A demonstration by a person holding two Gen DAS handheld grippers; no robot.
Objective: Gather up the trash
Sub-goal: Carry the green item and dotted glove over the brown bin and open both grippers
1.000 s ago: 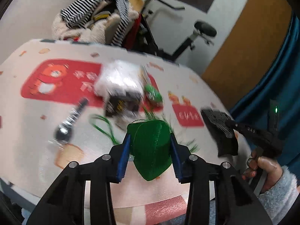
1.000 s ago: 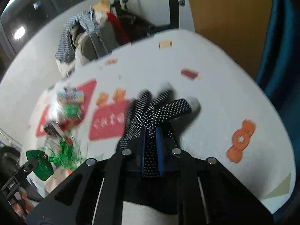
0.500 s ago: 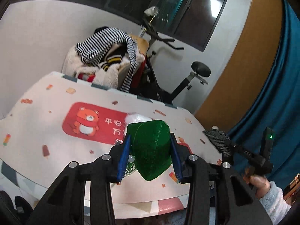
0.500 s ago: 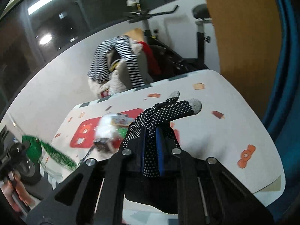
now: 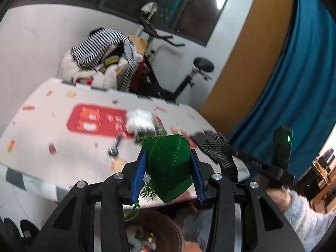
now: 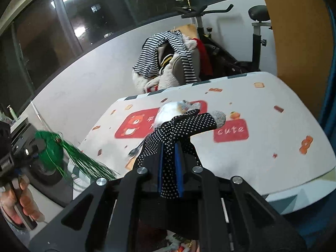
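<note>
Left tongs (image 5: 168, 168) and right tongs (image 6: 169, 163) each clamped, tilted downward.

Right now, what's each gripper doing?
Left gripper: shut on the green tasselled ornament.
Right gripper: shut on the black dotted glove.

The right gripper (image 6: 169, 168) pinches a black white-dotted glove (image 6: 184, 126) between its blue pads above the patterned table (image 6: 273, 147), while at far left the left gripper (image 6: 31, 149) clamps a green tasselled ornament (image 6: 52, 147), with striped clothes (image 6: 168, 50) piled beyond.
</note>
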